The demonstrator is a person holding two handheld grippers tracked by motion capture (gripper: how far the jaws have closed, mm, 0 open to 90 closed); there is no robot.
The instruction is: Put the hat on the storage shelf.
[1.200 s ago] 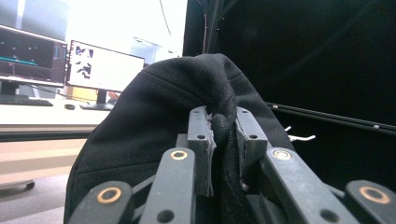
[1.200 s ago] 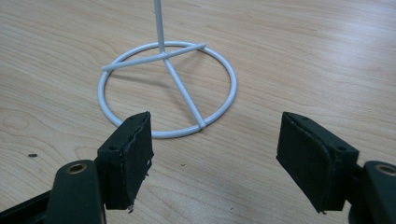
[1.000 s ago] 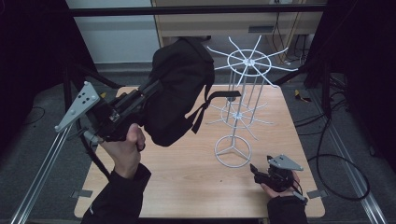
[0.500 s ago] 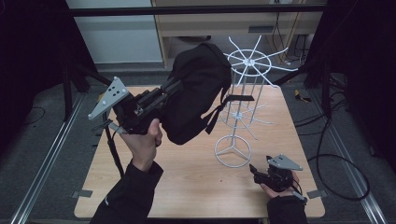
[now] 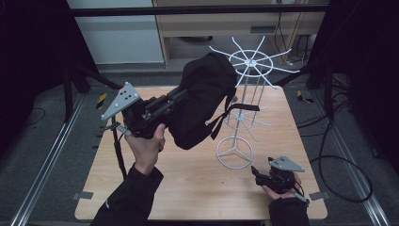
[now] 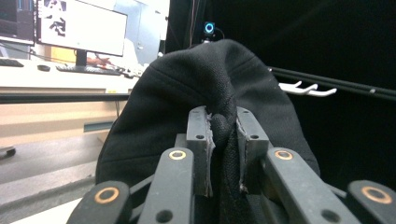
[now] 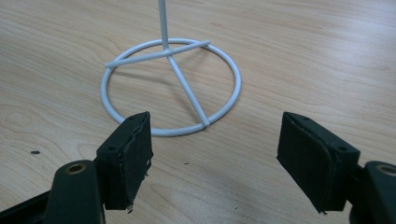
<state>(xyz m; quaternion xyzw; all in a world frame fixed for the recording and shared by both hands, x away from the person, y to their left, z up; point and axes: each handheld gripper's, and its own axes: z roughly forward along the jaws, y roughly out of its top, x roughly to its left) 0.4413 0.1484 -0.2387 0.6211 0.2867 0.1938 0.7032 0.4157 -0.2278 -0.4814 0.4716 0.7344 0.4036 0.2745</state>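
A black backpack hangs in the air over the table's left half, beside a white wire hanger stand. My left gripper is shut on a fold of the bag's fabric; in the left gripper view that fold is squeezed between the two pads, with the backpack bulging behind. A strap dangles toward the stand's pole. My right gripper rests low on the table at the front right, open and holding nothing. In the right gripper view my right gripper faces the stand's ring base.
The wooden table has bare room at its front. The stand's upper spokes spread wide just right of the bag. Metal rails run along both sides of the table. A desk with a monitor lies beyond.
My left hand has carried the backpack rightward and slightly down, closer to the wire stand. The right gripper has stayed where it was.
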